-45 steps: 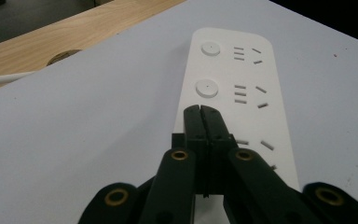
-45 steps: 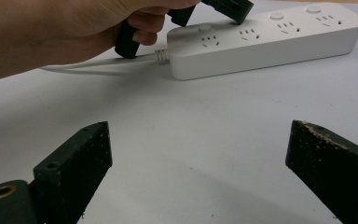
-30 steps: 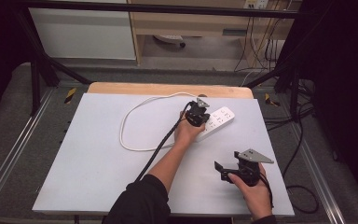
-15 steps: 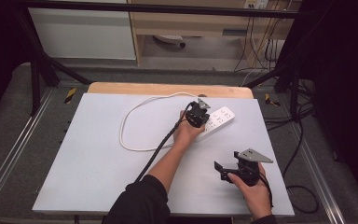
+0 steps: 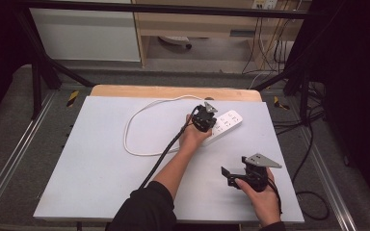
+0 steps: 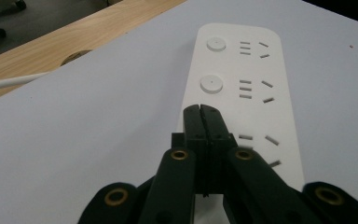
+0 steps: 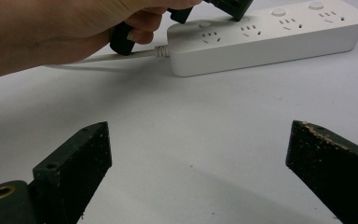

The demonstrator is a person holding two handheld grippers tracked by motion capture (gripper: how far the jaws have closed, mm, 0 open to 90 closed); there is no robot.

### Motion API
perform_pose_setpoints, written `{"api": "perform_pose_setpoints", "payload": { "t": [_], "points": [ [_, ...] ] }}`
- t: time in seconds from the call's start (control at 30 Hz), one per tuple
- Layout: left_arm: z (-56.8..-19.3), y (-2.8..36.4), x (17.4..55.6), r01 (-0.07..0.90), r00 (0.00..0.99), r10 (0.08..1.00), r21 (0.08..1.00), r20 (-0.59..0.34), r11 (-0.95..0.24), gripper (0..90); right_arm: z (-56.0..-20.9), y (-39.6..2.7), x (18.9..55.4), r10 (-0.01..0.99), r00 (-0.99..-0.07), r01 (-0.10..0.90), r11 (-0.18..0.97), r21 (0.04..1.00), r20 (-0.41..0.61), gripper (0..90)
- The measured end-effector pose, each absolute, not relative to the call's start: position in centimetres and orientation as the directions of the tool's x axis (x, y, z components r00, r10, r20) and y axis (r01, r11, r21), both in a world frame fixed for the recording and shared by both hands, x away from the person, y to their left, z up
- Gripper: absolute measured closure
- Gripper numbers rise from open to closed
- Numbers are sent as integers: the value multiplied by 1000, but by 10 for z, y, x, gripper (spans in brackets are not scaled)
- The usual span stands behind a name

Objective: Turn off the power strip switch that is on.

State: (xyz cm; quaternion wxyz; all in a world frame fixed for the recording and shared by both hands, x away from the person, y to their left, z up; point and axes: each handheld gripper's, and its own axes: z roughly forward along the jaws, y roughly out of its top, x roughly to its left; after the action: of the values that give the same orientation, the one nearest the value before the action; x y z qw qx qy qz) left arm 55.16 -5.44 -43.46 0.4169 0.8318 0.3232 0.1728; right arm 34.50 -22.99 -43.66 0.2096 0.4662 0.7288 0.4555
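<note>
A white power strip (image 5: 224,125) lies on the pale counter (image 5: 86,163), toward the far edge and right of the middle. Its long axis runs on a slant: the cord end sits nearer the person, under the left hand (image 5: 192,137), and the free end points away toward the counter's far right corner. Its sockets and round buttons face up (three sets show in the right gripper view). The white cord (image 5: 139,120) leaves the near end and sweeps in a wide loop across the far left-of-centre part of the counter, back along the wooden strip (image 5: 173,91) at the far edge.

The left hand-held gripper (image 6: 200,114) is pressed closed, jaw against jaw with nothing between them, its tip down on the strip's top face beside the third set of slots; whether it rests on a button there I cannot tell. The right hand-held gripper (image 5: 231,175) is held low near the counter's near right corner, well apart from the strip, its jaws spread wide and empty, pointing left across the counter.
</note>
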Motion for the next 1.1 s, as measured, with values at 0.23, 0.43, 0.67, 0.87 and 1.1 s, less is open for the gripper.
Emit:
{"api": "perform_pose_setpoints", "payload": {
  "t": [0.23, 0.43, 0.67, 0.87, 1.1],
  "points": [
    [-435, -55, 551, 383, 732, 680, 805, 35, -454, 900, -437, -230, 345, 871, -476, 491, 149, 858, 121, 76],
    [-435, -56, 550, 380, 731, 681, 803, 44, -459, 900, -437, -229, 345, 871, -476, 493, 151, 857, 121, 76],
    [-435, -60, 549, 370, 736, 674, 795, 65, -481, 900, -437, -230, 346, 872, -476, 490, 152, 859, 117, 76],
    [-433, -59, 550, 380, 735, 676, 793, 55, -477, 900, -437, -230, 346, 871, -476, 492, 150, 858, 120, 76],
    [-431, -47, 552, 418, 731, 682, 805, -21, -422, 900, -437, -231, 345, 871, -476, 488, 147, 861, 121, 75]
  ]
}}
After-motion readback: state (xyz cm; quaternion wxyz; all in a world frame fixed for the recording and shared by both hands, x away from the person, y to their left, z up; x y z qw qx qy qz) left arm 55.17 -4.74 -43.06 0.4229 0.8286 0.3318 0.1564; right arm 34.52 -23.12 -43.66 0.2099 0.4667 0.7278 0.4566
